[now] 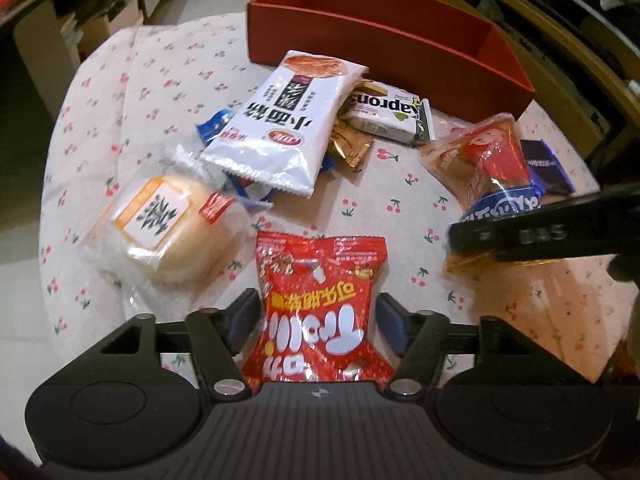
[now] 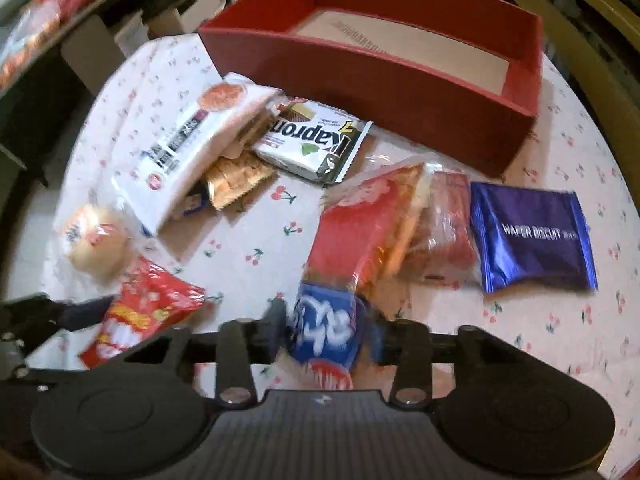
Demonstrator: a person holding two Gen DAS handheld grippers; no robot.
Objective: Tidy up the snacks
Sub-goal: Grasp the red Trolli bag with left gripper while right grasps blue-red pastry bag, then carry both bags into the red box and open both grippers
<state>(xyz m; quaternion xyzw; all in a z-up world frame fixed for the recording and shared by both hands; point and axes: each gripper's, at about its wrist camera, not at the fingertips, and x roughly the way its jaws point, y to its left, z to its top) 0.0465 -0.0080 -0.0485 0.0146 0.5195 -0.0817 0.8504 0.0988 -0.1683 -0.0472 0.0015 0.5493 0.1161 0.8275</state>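
My left claw (image 1: 318,322): half spread, pinching shiny red snack bag (image 1: 320,304), near table edge | my right claw (image 2: 328,334): narrow, squeezing clear blue-red wrapped pastry packet (image 2: 352,256) | red rectangular cardboard box (image 2: 400,88): far side, empty.

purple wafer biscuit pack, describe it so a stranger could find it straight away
Start at the red box at the far side of the cherry-print tablecloth. In front of its right end lies the purple wafer biscuit pack, flat. It alone is shiny purple foil, lettered WAFER BISCUIT in white.
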